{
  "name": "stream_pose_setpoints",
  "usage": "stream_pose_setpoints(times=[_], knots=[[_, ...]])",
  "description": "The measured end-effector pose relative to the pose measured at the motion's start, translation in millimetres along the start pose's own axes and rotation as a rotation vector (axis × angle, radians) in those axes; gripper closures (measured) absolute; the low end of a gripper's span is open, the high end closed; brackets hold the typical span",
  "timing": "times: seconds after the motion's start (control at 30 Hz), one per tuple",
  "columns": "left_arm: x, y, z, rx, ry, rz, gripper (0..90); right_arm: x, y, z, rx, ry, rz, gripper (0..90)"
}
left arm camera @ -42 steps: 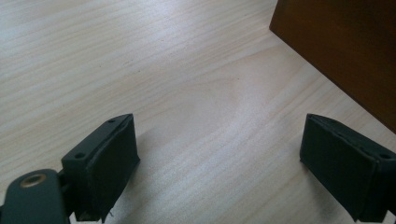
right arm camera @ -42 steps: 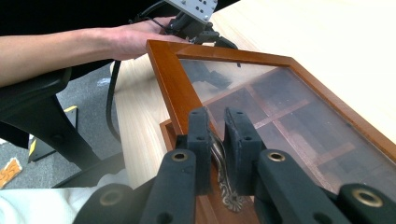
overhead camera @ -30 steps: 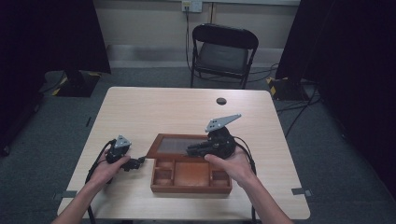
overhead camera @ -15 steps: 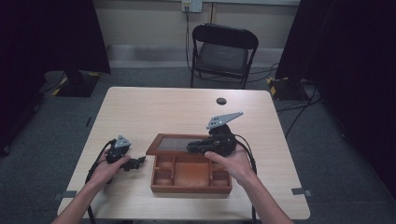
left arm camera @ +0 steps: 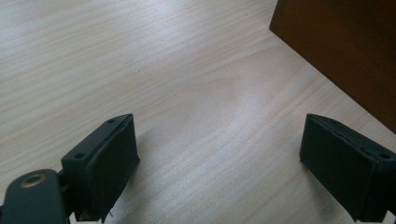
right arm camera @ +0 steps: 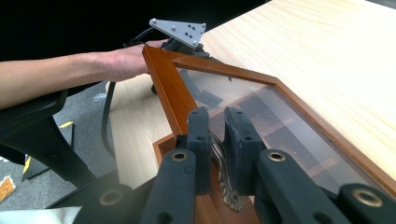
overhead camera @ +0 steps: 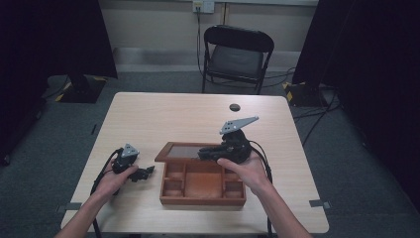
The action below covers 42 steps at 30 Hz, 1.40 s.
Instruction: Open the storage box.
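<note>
Swinging back since a second ago, the glass lid (overhead camera: 188,150) of the wooden box (overhead camera: 203,187) now lies nearly flat open. My right gripper (right arm camera: 216,128) clenches its metal latch (right arm camera: 223,173); I should ease it down gently. My left gripper (left arm camera: 219,163), released, rests on the table (overhead camera: 163,116) beside the box, clear of the hinge.

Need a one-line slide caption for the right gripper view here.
Right gripper pinches the ornate metal handle on the glass-paned lid of a wooden box, lid raised.
</note>
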<state>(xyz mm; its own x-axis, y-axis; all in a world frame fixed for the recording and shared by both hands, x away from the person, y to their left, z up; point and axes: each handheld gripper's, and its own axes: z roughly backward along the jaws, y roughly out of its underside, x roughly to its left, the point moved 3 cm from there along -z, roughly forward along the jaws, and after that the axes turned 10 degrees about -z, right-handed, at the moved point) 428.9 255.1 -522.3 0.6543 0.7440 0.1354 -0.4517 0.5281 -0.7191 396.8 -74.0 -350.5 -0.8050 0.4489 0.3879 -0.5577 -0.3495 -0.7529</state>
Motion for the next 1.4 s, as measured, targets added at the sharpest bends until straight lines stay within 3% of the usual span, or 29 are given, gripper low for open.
stream_pose_setpoints(times=[1.4], knots=[[0.0, 0.0, 0.0, 0.000, 0.000, 0.000, 10.5, -3.9, -10.4, 2.8, -0.008, 0.002, -0.006, 81.4]])
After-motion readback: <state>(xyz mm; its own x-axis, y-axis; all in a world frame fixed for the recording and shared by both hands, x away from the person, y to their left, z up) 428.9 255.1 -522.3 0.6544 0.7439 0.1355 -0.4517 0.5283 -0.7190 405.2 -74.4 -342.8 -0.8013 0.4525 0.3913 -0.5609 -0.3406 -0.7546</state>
